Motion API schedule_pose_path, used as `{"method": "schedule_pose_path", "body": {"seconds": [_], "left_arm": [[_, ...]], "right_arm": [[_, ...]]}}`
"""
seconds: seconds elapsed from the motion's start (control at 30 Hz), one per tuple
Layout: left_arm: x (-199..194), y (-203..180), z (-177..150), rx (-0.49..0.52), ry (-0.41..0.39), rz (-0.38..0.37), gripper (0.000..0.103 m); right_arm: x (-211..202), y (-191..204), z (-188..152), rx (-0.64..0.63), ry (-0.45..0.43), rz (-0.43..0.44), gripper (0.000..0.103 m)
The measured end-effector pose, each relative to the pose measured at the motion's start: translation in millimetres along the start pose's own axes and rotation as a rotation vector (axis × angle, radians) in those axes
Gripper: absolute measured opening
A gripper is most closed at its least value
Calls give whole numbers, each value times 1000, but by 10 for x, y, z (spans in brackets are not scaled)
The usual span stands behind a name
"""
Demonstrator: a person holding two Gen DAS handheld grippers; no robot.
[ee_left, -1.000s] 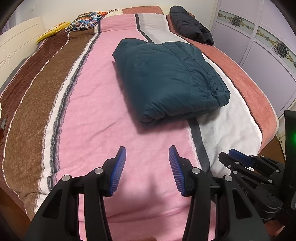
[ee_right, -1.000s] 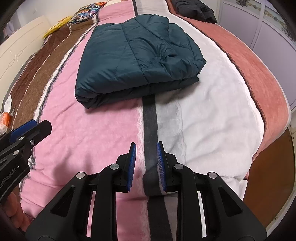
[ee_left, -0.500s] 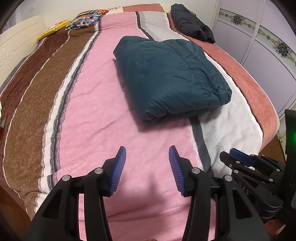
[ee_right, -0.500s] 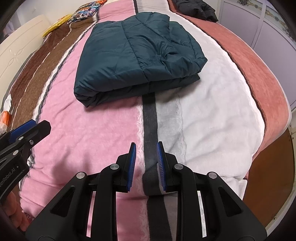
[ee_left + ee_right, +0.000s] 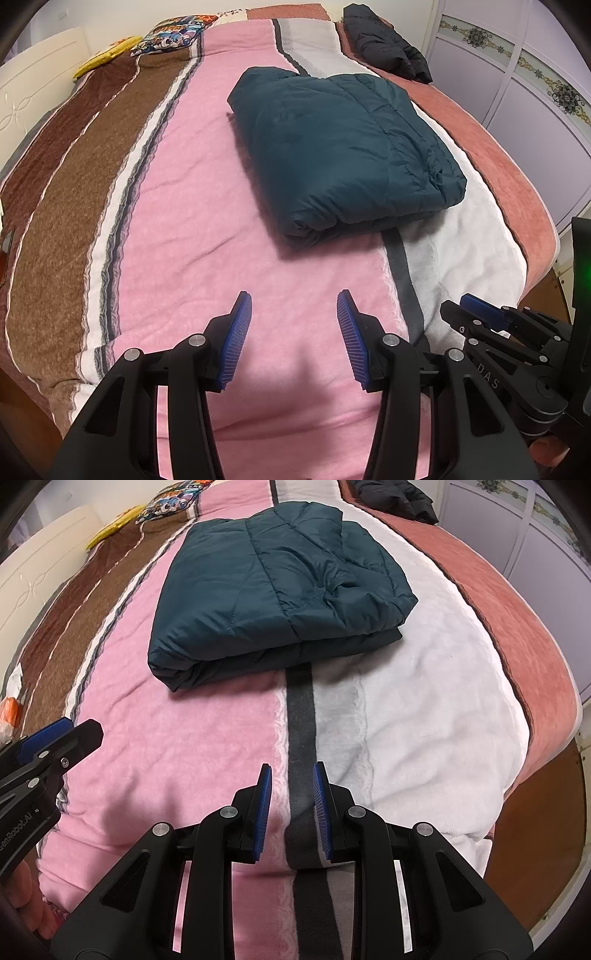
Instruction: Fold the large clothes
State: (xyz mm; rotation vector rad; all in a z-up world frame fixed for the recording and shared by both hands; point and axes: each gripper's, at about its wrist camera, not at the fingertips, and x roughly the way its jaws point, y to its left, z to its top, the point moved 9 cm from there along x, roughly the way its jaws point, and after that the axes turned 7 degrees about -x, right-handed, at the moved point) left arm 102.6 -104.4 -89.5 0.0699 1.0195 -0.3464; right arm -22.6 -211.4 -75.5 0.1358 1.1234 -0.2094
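A dark teal puffer jacket (image 5: 340,147) lies folded into a thick rectangle on the striped blanket (image 5: 192,206) of the bed; it also shows in the right wrist view (image 5: 277,590). My left gripper (image 5: 294,299) is open and empty, held above the pink stripe short of the jacket's near edge. My right gripper (image 5: 291,771) is empty with its jaws a narrow gap apart, over the dark grey stripe. Each gripper shows at the edge of the other's view: the right one (image 5: 480,314), the left one (image 5: 55,734).
A black jacket (image 5: 384,44) lies bunched at the far right of the bed. Patterned and yellow pillows (image 5: 173,31) lie at the head, by a white headboard (image 5: 33,88). Lilac wardrobe doors (image 5: 524,85) stand to the right. The bed's foot edge is just below the grippers.
Both views have drifted slightly, so the folded jacket sits a little lower and nearer in frame. The jaws of both grippers have kept the same opening.
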Motion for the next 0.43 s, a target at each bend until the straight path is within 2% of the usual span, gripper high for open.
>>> {"method": "schedule_pose_path", "body": {"seconds": [0.43], "left_arm": [[16, -45, -1, 11, 7, 1, 48]], "right_arm": [[62, -41, 18, -10, 16, 9, 23]]}}
